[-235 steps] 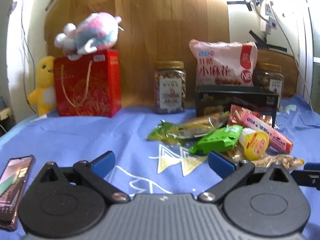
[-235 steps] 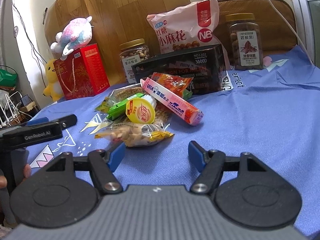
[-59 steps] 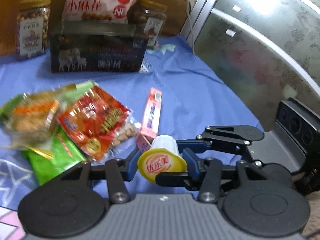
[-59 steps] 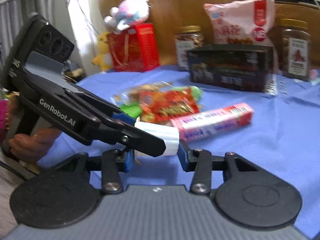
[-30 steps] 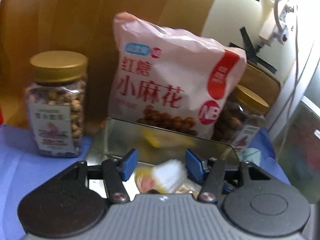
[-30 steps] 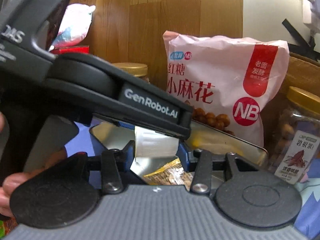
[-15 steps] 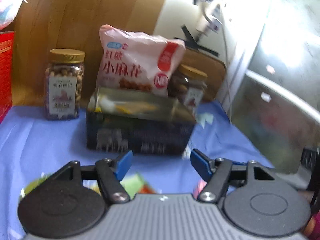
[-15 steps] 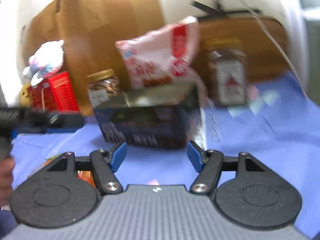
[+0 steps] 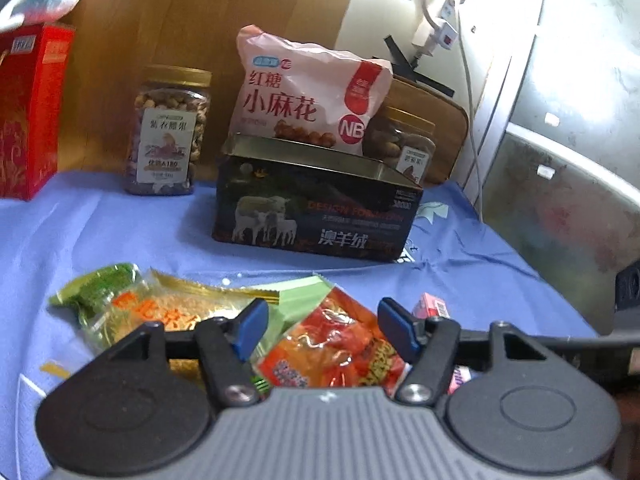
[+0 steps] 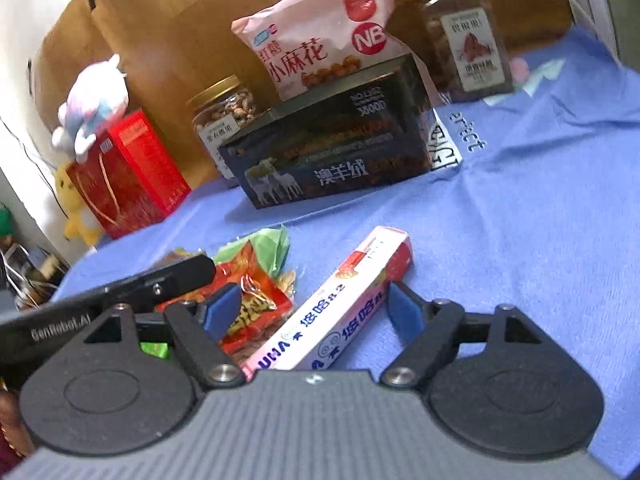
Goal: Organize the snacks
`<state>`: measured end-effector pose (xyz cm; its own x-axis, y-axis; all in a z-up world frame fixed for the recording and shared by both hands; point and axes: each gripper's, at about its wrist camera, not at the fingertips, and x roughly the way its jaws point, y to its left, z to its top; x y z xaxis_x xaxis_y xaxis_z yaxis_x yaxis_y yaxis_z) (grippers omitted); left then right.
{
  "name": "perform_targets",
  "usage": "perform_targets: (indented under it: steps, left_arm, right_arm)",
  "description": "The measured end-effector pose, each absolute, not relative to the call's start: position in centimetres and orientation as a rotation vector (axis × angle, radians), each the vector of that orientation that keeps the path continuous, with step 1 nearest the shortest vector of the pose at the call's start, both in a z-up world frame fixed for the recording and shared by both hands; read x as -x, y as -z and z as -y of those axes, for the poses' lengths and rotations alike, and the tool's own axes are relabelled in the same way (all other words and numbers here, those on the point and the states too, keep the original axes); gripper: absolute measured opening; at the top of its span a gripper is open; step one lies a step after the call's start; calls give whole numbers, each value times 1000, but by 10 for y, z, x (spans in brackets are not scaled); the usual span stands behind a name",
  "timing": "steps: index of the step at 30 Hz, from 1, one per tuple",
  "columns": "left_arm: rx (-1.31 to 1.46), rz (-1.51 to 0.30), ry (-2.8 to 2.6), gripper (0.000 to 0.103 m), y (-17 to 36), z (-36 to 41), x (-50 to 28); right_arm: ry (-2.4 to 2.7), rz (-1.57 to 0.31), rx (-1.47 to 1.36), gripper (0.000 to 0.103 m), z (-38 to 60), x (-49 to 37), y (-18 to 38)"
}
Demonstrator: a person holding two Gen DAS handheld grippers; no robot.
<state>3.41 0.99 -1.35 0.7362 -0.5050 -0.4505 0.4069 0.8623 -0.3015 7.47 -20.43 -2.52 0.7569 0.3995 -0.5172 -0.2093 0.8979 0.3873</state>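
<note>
Between my right gripper's (image 10: 314, 312) blue pads lies the pink candy box (image 10: 332, 312), flat on the blue cloth (image 10: 520, 208). Its long axis runs from about seven o'clock, where the near end disappears under the gripper body, out to about one o'clock, where the far end passes just beyond the right pad. The jaws are opening and neither pad presses on the box; there is air on both sides, more on the left than the right, though the right pad sits very close to the box's edge.

Over on my left gripper (image 9: 320, 330), the fingers are spread and hold nothing. They hover above the red-orange snack packet (image 9: 332, 354), which sits straight ahead at twelve o'clock of the pads, with the green packets (image 9: 104, 292) off at ten o'clock. Only the tip of the pink box shows there, at about two o'clock beside the left gripper's right pad.

So the right hand is the nearer one for the box, as I judge it, and the box's axis is skewed to the jaws, which favours squaring up before closing across its narrow width. The open black tin (image 10: 332, 152) stands well apart at twelve o'clock, in front of the pink bag (image 10: 316, 36), and I take it as the destination.
</note>
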Motion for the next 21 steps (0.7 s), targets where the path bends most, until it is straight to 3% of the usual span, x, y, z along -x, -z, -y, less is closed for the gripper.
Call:
perform_targets:
  steps: [1,2,4,6,7,11,21]
  left_arm:
    - [196,-545,509,65,13,-11,-34]
    - [195,-541,510,65,13,-11,-33]
    - [183,-535,507,65,13,-9,-32]
    - [180,-527,510,66,12,-9,-30]
    - [180,-524,510,66,12,-9,-30]
    - [180,-530,509,66,13,-9,-30]
    - [178,-536,524,67,14,-8,-30]
  right_arm:
    - [-324,-620,-258,74,201,-73,25]
    - [-308,-611,-193,60,197,-71,27]
    - [-313,-603,-147,49,198,-69,28]
    - [-312,-599,-114,30,203,-67,29]
    - [-305,-598,-100,27,207,-66,29]
    - [-202,-554,13,27,218,-58,32]
    - [-255,-576,-40,26,231,-59,36]
